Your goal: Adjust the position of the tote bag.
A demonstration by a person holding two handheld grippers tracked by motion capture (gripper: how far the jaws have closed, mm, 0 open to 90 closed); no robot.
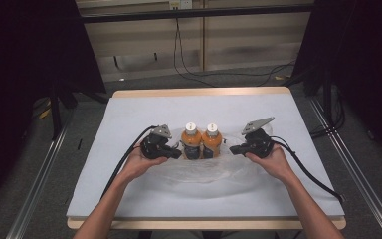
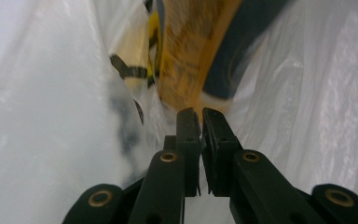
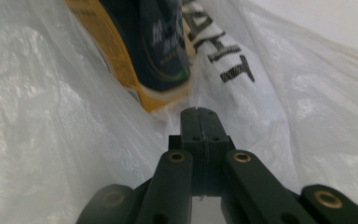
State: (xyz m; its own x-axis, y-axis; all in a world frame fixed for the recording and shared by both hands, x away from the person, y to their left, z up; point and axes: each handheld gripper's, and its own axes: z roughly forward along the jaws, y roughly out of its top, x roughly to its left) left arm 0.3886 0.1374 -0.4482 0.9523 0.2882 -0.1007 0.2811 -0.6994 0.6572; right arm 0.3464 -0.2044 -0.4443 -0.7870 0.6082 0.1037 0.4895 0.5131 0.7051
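Note:
Two orange bottles with white caps, one (image 1: 191, 139) on the left and one (image 1: 212, 138) on the right, stand side by side inside a clear plastic bag (image 1: 199, 174) at the table's middle. My left gripper (image 1: 178, 153) presses in at the bag's left side, level with the bottles' bases. My right gripper (image 1: 233, 149) does the same from the right. In the left gripper view the jaws (image 2: 200, 119) stand almost together, pinching bag film (image 2: 51, 140) just before a bottle's label (image 2: 191, 56). In the right gripper view the jaws (image 3: 199, 114) are fully together on film (image 3: 37, 116) below a bottle (image 3: 158, 46).
A white cloth (image 1: 129, 114) covers the wooden table, with bare room on every side of the bag. Black cables (image 1: 124, 164) trail from both grippers toward the front edge. Dark stands and floor cables lie beyond the table.

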